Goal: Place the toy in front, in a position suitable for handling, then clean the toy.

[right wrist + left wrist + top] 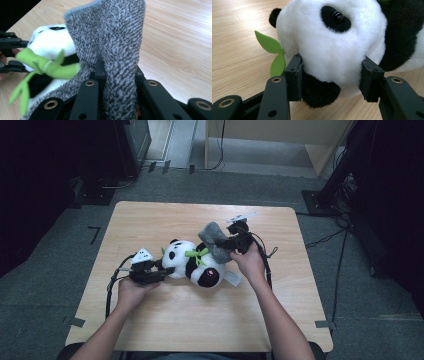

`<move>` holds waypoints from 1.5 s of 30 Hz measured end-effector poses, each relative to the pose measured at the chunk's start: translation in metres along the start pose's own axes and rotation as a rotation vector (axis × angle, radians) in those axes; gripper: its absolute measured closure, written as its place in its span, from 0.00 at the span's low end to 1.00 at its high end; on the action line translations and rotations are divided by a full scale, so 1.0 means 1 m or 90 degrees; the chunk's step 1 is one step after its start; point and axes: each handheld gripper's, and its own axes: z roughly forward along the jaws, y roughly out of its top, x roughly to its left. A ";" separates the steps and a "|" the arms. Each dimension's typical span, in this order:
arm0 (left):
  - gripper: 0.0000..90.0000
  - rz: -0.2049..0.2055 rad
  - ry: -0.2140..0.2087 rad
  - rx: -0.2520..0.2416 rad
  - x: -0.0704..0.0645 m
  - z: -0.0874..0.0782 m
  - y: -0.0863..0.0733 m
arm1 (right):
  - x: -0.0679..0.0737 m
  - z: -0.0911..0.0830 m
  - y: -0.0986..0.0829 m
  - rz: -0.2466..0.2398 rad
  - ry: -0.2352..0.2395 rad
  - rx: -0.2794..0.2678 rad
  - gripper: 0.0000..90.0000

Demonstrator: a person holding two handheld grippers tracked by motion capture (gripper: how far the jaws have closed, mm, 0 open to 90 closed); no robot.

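While the panda plush [192, 262] lay on its side near the middle of the wooden table [165, 320], both grippers had hold of something. Its white head pointed toward the person's left, and its black-and-white body ran off to the right, with a pink patch on one black paw facing up. A white tag [233, 278] stuck out beside that paw, but any writing on it was too small to read. Green felt bamboo [196, 254] lay across the toy's chest, and in the left gripper view two green leaves [273, 53] showed beside the head.

The left gripper [161, 269] had its jaws spread wide around the panda's head, a pad pressing into the white fur on each side. The right gripper [226, 245] had its jaws closed on a grey knitted sock [214, 240], whose cloth stood up from between them and draped against the toy's body. Each gripper was held in a hand, and a black cable trailed from each across the table. No lettering could be read anywhere.
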 end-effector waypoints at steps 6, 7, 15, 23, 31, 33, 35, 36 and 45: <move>0.51 -0.006 -0.002 0.002 0.000 0.000 0.001 | -0.011 -0.005 -0.008 0.027 0.015 -0.017 0.85; 0.51 -0.007 -0.002 0.002 0.000 0.000 0.001 | -0.011 -0.006 -0.008 0.026 0.013 -0.018 0.85; 0.51 -0.009 -0.005 0.003 0.001 0.000 0.001 | -0.021 -0.018 -0.010 0.043 0.006 -0.043 0.85; 0.51 -0.006 -0.004 0.004 0.001 0.000 0.001 | -0.040 -0.035 -0.023 0.061 -0.017 -0.057 0.85; 0.50 -0.006 -0.006 0.006 0.002 0.000 0.002 | -0.048 -0.050 -0.029 0.079 -0.002 -0.097 0.85; 0.50 -0.005 -0.006 0.007 0.002 0.000 0.002 | -0.048 -0.054 -0.027 0.080 0.007 -0.108 0.85; 0.50 -0.006 -0.006 0.007 0.002 0.000 0.002 | -0.047 -0.057 -0.024 0.080 0.013 -0.111 0.85; 0.50 -0.006 -0.005 0.007 0.001 0.000 0.002 | -0.046 -0.058 -0.023 0.082 0.021 -0.116 0.85; 0.50 -0.006 -0.001 0.011 0.000 0.000 0.002 | -0.024 -0.042 -0.019 0.062 0.077 -0.093 0.85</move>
